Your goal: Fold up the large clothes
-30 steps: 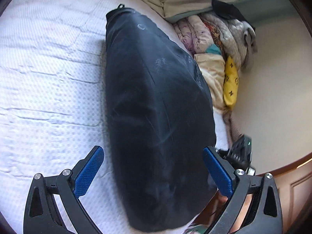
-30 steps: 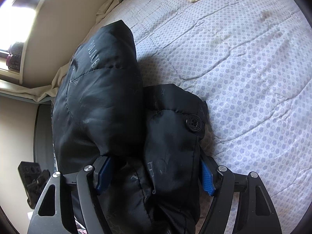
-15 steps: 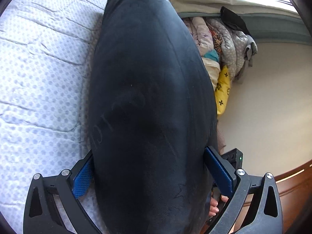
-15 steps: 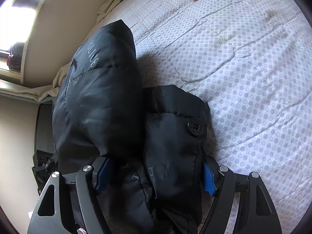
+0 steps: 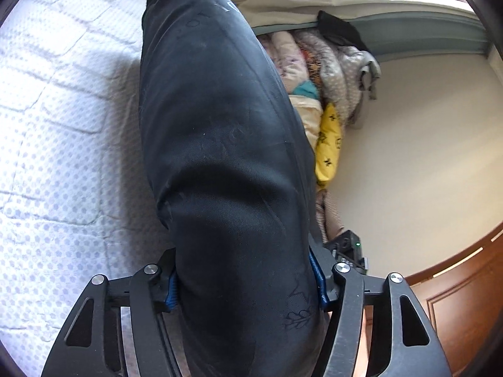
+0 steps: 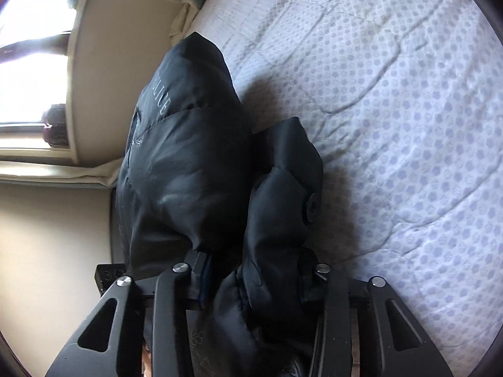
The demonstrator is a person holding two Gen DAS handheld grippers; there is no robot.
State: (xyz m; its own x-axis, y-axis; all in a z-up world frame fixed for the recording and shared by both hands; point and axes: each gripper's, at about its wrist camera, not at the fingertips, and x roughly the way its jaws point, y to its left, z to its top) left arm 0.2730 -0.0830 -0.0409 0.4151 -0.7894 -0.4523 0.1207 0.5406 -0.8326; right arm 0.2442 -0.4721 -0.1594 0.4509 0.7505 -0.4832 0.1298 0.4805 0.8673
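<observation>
Both grippers, left (image 5: 245, 286) and right (image 6: 251, 270), are closing, pinching the black jacket (image 5: 220, 125) on the bed (image 5: 63, 125); next likely lift and fold.

One black padded jacket (image 5: 220, 157) lies on one bed (image 5: 63, 125), which carries a single quilted cover printed with pale purple dots. Two grippers are in view, the left gripper (image 5: 245, 279) and the right gripper (image 6: 251, 270), each with two jaws closing on the jacket's bulk, four jaws in all. One large black button (image 6: 313, 208) shows on the jacket, and one line of pale lettering (image 6: 162, 99) runs along its fold. At the bed's far edge sits one heap of bedding (image 5: 317, 72); the pieces in it overlap too much to count. One yellow patterned cloth (image 5: 328, 144) lies beside it, and one dark garment (image 5: 339, 31) rests on top.
</observation>
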